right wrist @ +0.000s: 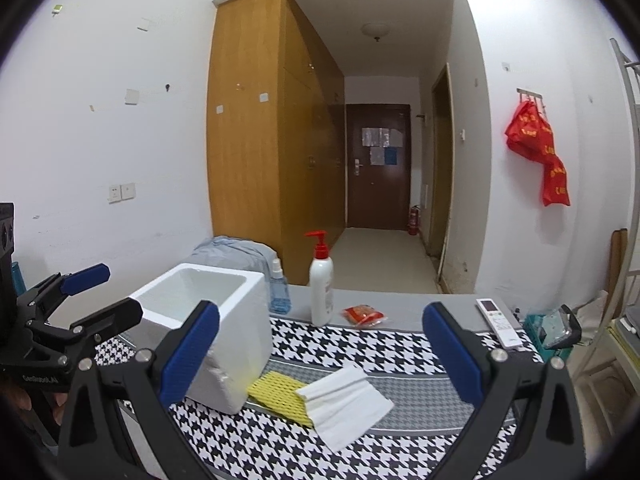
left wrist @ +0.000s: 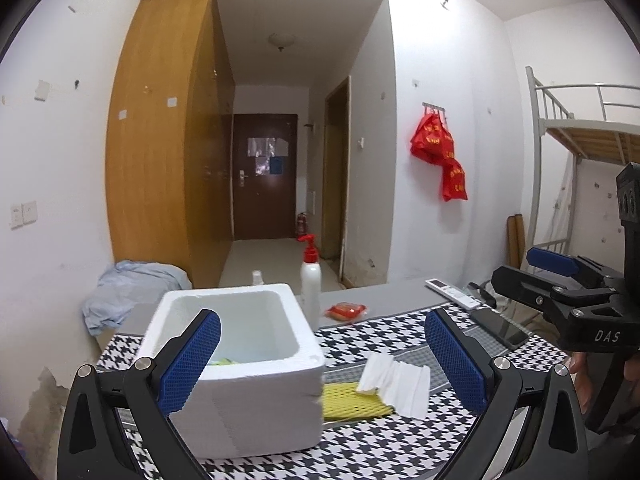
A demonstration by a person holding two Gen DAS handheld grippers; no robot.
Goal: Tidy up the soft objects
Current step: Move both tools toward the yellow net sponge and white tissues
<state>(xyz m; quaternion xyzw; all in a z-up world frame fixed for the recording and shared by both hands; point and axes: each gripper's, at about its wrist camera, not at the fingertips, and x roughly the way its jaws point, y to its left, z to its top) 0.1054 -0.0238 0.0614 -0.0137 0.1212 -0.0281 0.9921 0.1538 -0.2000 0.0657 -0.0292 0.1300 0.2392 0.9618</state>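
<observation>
The surface (right wrist: 400, 308) wears a houndstooth cloth (right wrist: 360, 452), and the white foam box (right wrist: 224, 320) on it serves as the landmark. Something yellow-green already lies inside the box, low by its near wall. Just right of the box, touching its base, lies a yellow mesh cloth (right wrist: 276, 394), and a white folded cloth (right wrist: 344, 404) overlaps the mesh cloth's far-from-box edge.

Both claws hover above the near side of the box, empty: the left claw (left wrist: 322, 360) is spread wide, and the right claw (right wrist: 320, 356) is likewise spread.

The foam box is probably light, so a claw brushing its wall could shove it. Pinching the white cloth may drag the mesh cloth along or unfold it. The pump bottle (right wrist: 321, 284) behind the box looks easy to tip.
</observation>
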